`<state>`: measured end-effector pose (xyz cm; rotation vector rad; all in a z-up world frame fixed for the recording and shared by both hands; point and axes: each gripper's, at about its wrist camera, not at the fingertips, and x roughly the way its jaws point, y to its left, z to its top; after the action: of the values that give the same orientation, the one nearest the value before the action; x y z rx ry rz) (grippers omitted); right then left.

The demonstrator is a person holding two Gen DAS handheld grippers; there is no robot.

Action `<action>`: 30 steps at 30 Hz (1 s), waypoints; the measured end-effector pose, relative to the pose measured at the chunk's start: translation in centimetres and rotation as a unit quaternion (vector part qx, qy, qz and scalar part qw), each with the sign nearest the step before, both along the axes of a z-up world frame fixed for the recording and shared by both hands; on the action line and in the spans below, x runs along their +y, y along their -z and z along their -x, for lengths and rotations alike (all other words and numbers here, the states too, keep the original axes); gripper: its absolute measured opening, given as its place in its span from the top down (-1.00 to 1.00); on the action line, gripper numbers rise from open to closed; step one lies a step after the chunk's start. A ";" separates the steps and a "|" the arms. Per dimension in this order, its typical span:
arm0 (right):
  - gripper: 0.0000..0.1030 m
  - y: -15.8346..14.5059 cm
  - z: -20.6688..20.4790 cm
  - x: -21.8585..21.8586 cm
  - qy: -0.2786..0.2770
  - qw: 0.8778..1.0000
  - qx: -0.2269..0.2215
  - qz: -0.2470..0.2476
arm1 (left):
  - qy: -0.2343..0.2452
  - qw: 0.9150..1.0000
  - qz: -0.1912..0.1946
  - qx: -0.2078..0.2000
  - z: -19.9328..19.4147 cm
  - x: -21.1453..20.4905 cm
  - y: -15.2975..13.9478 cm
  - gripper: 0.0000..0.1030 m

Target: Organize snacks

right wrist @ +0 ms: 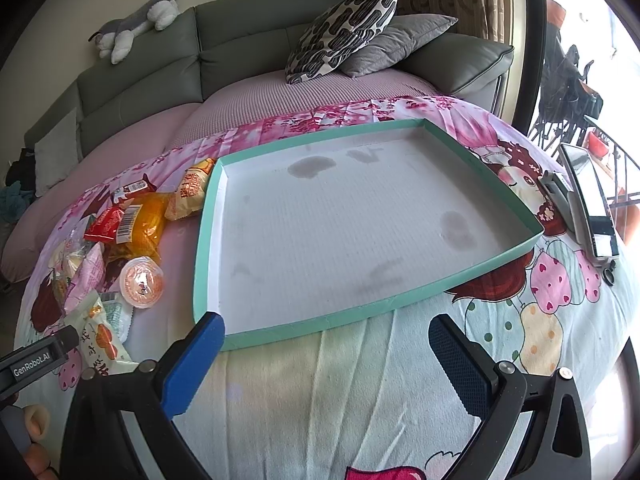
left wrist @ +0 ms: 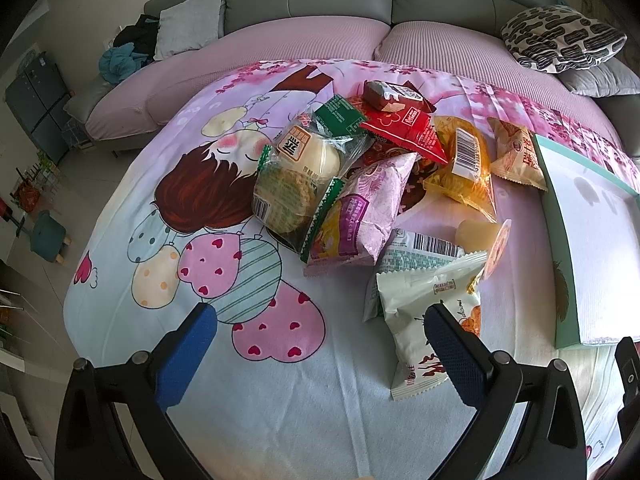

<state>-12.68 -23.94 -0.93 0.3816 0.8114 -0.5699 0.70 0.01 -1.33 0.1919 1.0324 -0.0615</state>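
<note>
Teal-rimmed tray (right wrist: 480,182): shallow cardboard box lid with a white, faintly stained floor; nothing in it. Sits on the cartoon-print cloth (left wrist: 248,380), just right of the snacks.
Snack pile (left wrist: 360,184): loose heap of sealed packets on the cloth, many overlapping. None in the tray yet, so I judge sorting not yet begun.
Left gripper (left wrist: 320,322): fingers spread wide, holding nothing. Hovers at the near edge of the pile; the right blue pad (left wrist: 456,356) overlaps the white-green packet (left wrist: 424,300) in view, contact cannot be told.
Right gripper (right wrist: 326,336): fingers spread wide, holding nothing, facing the tray's near rim.
Handling, packets: judged light, soft, air-filled film; likely slippery and crinkly. Pinch across a flat crimped seam or a thin corner, not the puffed middle.
Handling, fragile: the clear-wrapped biscuit (left wrist: 280,200) and the round cake packet (left wrist: 316,152) may crush; light squeeze only.
Handling, jelly cup (right wrist: 142,282): rigid and round, lying beside the tray's left wall. Grip across the body; the foil lid looks slick.
Likely first pick: white-green packet, nearest and topmost at its end.
Risk: lifting one from the overlap may drag its neighbours.
Off-task: phone (right wrist: 592,200) on a stand at the right of the cloth.
</note>
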 end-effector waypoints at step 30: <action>-1.00 -1.0 -8.8 11.1 -0.252 0.968 -0.011 -0.001 | -0.077 0.993 0.067 0.052 -3.6 6.6 1.3 -1.00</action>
<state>-3.92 -12.87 0.03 0.1707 0.8496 -0.0888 4.32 6.59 -2.67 -0.0147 1.1404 -0.0007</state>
